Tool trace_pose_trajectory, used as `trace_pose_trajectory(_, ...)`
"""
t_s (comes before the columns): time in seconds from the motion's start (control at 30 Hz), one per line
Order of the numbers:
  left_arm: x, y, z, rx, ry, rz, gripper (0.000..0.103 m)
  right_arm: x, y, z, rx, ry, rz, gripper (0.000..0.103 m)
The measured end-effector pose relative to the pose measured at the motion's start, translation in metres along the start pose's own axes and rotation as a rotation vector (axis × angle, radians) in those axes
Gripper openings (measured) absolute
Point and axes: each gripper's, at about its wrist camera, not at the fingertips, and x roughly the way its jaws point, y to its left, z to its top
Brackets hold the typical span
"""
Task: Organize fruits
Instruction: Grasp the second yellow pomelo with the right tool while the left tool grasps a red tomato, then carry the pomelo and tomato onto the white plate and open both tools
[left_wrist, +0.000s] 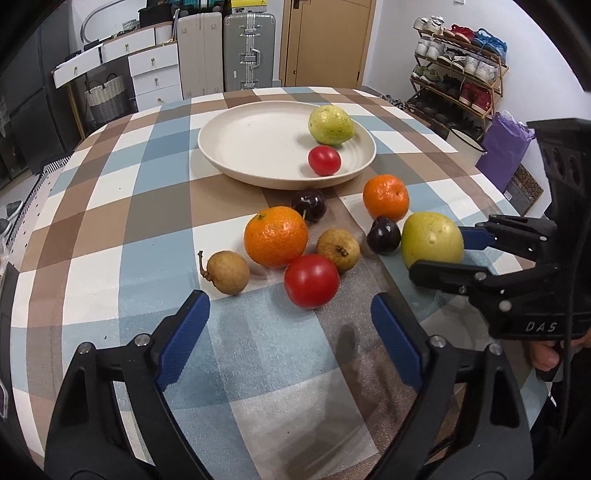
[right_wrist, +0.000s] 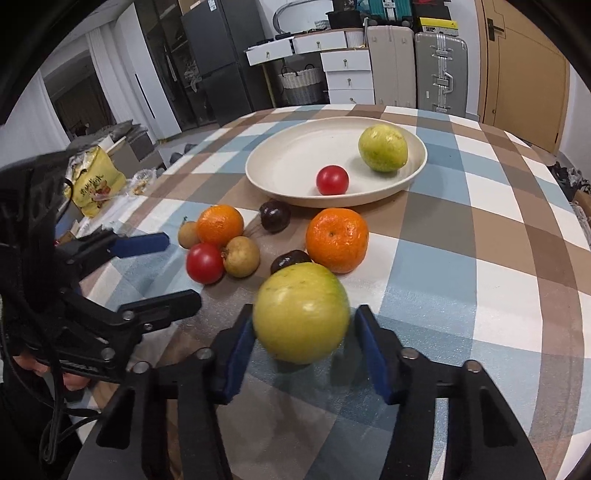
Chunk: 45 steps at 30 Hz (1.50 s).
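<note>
The right gripper (right_wrist: 301, 341) has a green fruit (right_wrist: 301, 312) between its jaws, low in the frame on the bench (right_wrist: 461, 258); whether both pads press it I cannot tell. The left gripper (left_wrist: 291, 341) stands with jaws apart, near a red tomato (left_wrist: 311, 280). A plate (left_wrist: 258, 147) lies beyond.

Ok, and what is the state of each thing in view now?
Plate: holds far green fruit and small tomato.
Left gripper: open, empty.
Right gripper: jaws around near green fruit; firm grip unclear.
Oranges, small fruits: loose on tablecloth.
</note>
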Motion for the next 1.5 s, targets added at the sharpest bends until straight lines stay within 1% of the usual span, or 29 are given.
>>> trace_pose_trajectory(0.07,0.000,0.000,0.000,-0.005,0.001,-0.007,0.084,-0.001,0.002,-0.001,-0.014,0.000,-0.012,0.050)
trace_pose_trajectory(0.17,0.000,0.000,-0.001,-0.008,-0.002,-0.022,0.083,-0.005,0.004,-0.004,-0.026,-0.013,-0.042,0.049)
trace_pose_trajectory(0.23,-0.001,-0.002,-0.001,-0.003,-0.004,-0.021,0.081,-0.008,0.003,-0.006,-0.023,-0.024,-0.021,0.049)
trace_pose_trajectory(0.3,0.001,-0.002,0.000,-0.021,-0.008,-0.012,0.080,-0.012,0.001,-0.007,-0.019,-0.037,-0.020,0.049)
trace_pose_trajectory(0.37,0.003,-0.001,0.001,-0.049,-0.002,-0.014,0.075,-0.017,-0.002,-0.008,-0.013,-0.051,-0.025,0.049)
trace_pose_trajectory(0.43,0.006,0.001,0.001,-0.071,0.012,-0.019,0.065,-0.020,-0.006,-0.008,-0.005,-0.058,-0.028,0.049)
trace_pose_trajectory(0.5,0.007,0.002,0.001,-0.087,0.018,-0.024,0.062,-0.023,-0.011,-0.009,0.004,-0.062,-0.024,0.049)
trace_pose_trajectory(0.53,0.007,0.002,0.001,-0.087,0.014,-0.018,0.059,-0.024,-0.014,-0.009,0.010,-0.061,-0.021,0.049)
trace_pose_trajectory(0.67,0.009,0.002,0.002,-0.108,0.010,-0.014,0.055,-0.027,-0.022,-0.012,0.027,-0.064,-0.019,0.049)
trace_pose_trajectory(0.73,0.010,-0.001,0.003,-0.102,0.012,-0.016,0.049,-0.027,-0.023,-0.014,0.033,-0.063,-0.020,0.049)
trace_pose_trajectory(0.77,0.011,-0.003,0.004,-0.096,0.013,-0.019,0.048,-0.028,-0.024,-0.015,0.033,-0.063,-0.021,0.049)
trace_pose_trajectory(0.9,0.012,-0.008,0.005,-0.080,0.009,-0.021,0.030,-0.030,-0.025,-0.016,0.042,-0.066,-0.022,0.049)
trace_pose_trajectory(1.17,0.005,-0.010,-0.001,-0.073,-0.006,-0.051,0.029,-0.032,-0.023,-0.017,0.037,-0.074,-0.019,0.049)
trace_pose_trajectory(1.4,-0.008,-0.009,0.001,-0.082,-0.043,-0.056,0.029,-0.033,-0.023,-0.017,0.035,-0.088,-0.011,0.049)
trace_pose_trajectory(1.5,-0.015,-0.006,0.003,-0.097,-0.064,-0.047,0.029,-0.036,-0.024,-0.016,0.038,-0.102,-0.005,0.049)
